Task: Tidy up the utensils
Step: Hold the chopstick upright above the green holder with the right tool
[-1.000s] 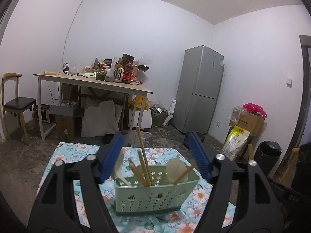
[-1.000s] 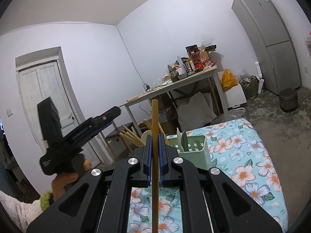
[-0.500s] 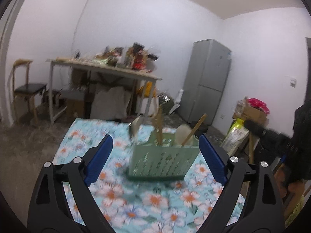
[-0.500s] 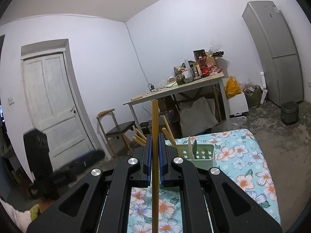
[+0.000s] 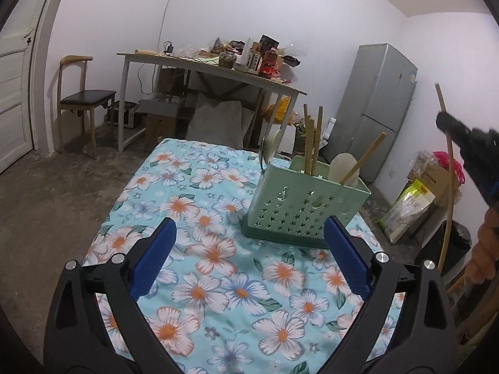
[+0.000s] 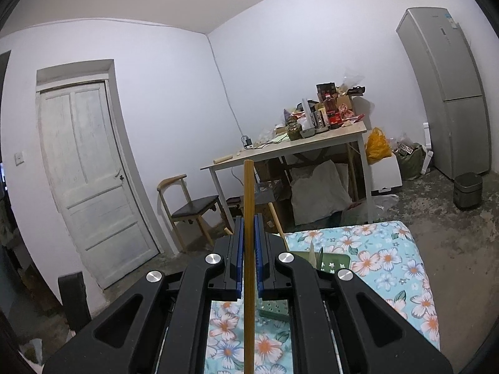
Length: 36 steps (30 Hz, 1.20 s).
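Observation:
A green perforated utensil basket stands on the floral tablecloth. It holds several wooden chopsticks and pale spoons. My left gripper is open and empty, low over the cloth in front of the basket. My right gripper is shut on a wooden chopstick held upright above the basket, which is mostly hidden behind its fingers. The right gripper and its chopstick show at the right edge of the left wrist view.
A cluttered table and a chair stand behind the floral table. A grey fridge is at the back right, with bags and boxes beside it. A white door is at the left.
My left gripper has pulled back and to the left from around the basket and now sits lower over the cloth. My right gripper has kept the chopstick and risen over the basket.

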Tool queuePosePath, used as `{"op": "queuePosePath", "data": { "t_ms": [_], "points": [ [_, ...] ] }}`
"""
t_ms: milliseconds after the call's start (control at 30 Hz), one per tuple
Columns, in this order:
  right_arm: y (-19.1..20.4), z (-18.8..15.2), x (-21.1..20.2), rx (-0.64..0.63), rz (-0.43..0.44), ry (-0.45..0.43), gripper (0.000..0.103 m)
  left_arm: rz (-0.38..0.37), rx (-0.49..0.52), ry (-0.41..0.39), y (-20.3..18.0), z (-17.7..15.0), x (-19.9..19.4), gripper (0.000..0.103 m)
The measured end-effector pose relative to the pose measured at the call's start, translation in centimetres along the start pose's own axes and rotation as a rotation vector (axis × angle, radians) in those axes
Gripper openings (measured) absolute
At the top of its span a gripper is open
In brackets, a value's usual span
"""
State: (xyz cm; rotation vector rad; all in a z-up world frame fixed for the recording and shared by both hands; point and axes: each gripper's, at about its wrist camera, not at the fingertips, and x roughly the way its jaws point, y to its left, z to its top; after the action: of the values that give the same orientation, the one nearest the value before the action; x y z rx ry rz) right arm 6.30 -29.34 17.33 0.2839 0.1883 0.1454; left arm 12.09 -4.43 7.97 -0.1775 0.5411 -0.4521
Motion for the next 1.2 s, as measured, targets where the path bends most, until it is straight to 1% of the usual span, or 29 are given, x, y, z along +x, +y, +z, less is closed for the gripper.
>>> {"op": "queuePosePath", "data": {
  "t_ms": [200,300,433,567,733,867,1033,1200],
  "points": [
    [0.4,1.5,0.9,-0.01,-0.016,-0.008,0.007,0.049,0.029,0.008,0.0,-0.5,0.1,0.094],
    [0.6,2.4,1.4,-0.015,-0.025,-0.014,0.007,0.034,0.018,0.032,0.5,-0.8,0.3,0.095],
    [0.6,3.6,2.1,-0.005,-0.03,-0.027,0.007,0.032,0.009,0.065,1.0,-1.3,1.0,0.095],
    [0.8,5.1,3.0,-0.018,-0.047,-0.051,0.007,0.045,0.0,0.077,1.6,-1.7,1.6,0.095],
    [0.6,7.1,4.5,-0.029,-0.054,-0.073,0.007,0.077,0.015,0.072,1.9,-1.9,2.1,0.095],
    [0.0,9.3,6.0,-0.011,-0.029,-0.083,0.007,0.091,0.032,0.058,2.1,-1.9,2.7,0.095],
    [-1.0,11.6,7.7,-0.004,-0.023,-0.108,0.007,0.085,0.038,0.073,1.9,-2.2,3.7,0.095],
    [-2.8,13.6,8.8,0.041,-0.003,-0.146,0.007,0.077,0.039,0.092,1.8,-2.7,4.6,0.095]
  ]
}}
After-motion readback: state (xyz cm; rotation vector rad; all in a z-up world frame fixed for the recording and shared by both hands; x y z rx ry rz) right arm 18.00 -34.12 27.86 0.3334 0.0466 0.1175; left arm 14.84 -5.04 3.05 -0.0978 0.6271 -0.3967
